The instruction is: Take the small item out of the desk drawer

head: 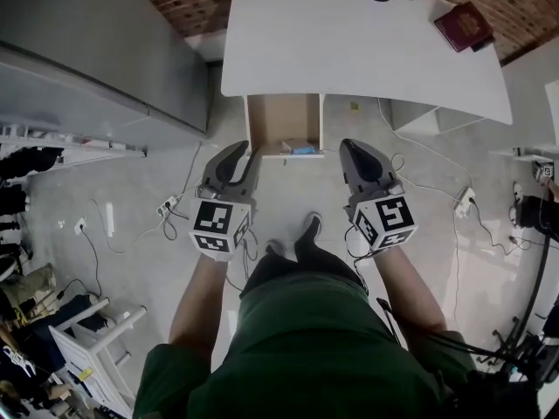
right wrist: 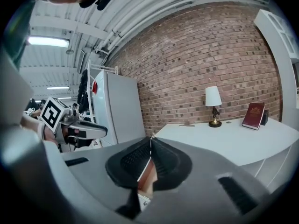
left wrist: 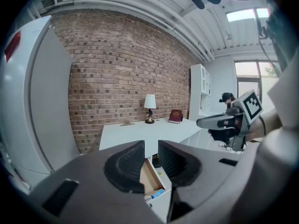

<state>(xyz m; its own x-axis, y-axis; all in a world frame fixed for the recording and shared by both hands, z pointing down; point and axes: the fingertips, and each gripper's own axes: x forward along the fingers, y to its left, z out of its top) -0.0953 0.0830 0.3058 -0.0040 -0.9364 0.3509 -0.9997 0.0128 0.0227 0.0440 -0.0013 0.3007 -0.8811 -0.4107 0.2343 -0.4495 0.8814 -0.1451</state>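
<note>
The left tongs (head: 238,157) hover empty, jaws slightly apart, before the open drawer (head: 279,119) under the white desk (head: 349,42). A small blue item (head: 301,147) lies at the drawer's front. The right tongs (head: 360,154) are empty, tips together.

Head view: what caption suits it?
Left hand-held gripper and right hand-held gripper poised before open drawer holding small blue item.

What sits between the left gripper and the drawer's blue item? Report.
Head view: only the drawer front lies between left gripper and blue item.
</note>
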